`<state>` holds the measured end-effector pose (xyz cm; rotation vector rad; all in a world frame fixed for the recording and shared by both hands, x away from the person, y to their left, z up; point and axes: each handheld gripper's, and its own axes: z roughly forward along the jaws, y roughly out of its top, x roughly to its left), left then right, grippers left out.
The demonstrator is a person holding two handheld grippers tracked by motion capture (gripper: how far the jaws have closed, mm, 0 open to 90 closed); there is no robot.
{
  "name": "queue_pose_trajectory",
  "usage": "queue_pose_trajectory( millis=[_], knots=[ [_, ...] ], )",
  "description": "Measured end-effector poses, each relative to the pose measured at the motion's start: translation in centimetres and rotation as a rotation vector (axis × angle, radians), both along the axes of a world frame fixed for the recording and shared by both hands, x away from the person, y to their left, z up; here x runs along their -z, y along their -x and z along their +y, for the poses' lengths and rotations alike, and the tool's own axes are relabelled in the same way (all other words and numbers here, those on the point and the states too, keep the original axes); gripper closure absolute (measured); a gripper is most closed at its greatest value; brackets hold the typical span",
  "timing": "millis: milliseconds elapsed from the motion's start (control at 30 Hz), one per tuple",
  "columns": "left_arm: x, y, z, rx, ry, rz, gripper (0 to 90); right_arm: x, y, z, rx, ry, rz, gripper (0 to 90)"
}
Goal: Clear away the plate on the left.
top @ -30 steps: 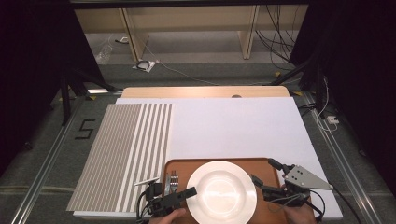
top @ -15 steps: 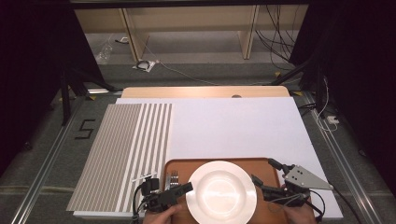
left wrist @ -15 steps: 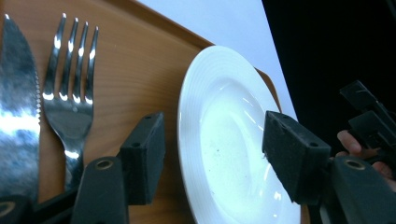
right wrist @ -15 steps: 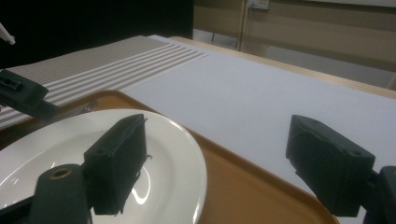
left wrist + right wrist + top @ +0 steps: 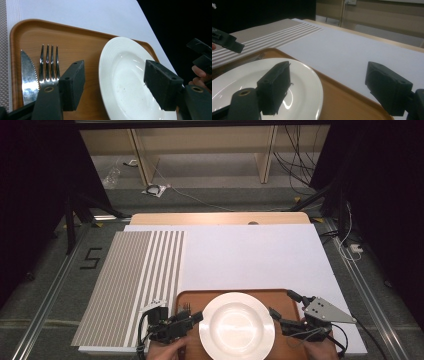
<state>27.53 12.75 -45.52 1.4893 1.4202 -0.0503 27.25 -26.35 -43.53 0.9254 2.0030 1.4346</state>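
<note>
We find both the left gripper (image 5: pixel 192 317) and right gripper (image 5: pixel 285 311) spread wide beside the plate (image 5: pixel 236 325) on the tray (image 5: pixel 75 35); an uneven grip could tip it onto the fork (image 5: pixel 49 62).

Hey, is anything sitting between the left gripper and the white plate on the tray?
Nothing visible. The left gripper is open, its fingers spread at the white plate's near left rim with bare wooden tray beneath. The fork and knife lie off to the side, left of the plate.
</note>
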Motion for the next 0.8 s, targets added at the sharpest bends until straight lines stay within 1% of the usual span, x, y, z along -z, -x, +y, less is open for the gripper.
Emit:
queue_pose_trajectory(
  millis=[100, 233, 333, 500, 633, 800],
  knots=[
    [-0.3, 0.0, 0.1, 0.013, -0.039, -0.038, 31.6, 0.0, 0.0, 0.0, 0.001, -0.001, 0.0, 21.1],
    [-0.6, -0.2, 0.4, 0.028, -0.04, -0.069, 31.0, 0.0, 0.0, 0.0, 0.0, -0.002, 0.0, 21.1],
    [-0.9, -0.2, 0.6, 0.03, -0.065, -0.099, 30.8, 0.0, 0.0, 0.0, -0.002, -0.002, 0.003, 21.1],
    [-1.4, -0.2, 0.8, 0.045, -0.094, -0.161, 29.4, 0.0, 0.0, 0.0, -0.003, 0.001, 0.004, 21.1],
    [-1.6, -0.2, 0.8, 0.059, -0.115, -0.201, 28.6, 0.0, 0.0, 0.0, -0.004, 0.002, 0.006, 21.1],
    [-1.8, -0.2, 0.9, 0.077, -0.124, -0.241, 27.5, 0.0, 0.0, -0.1, -0.003, -0.006, 0.003, 21.1]
  ],
)
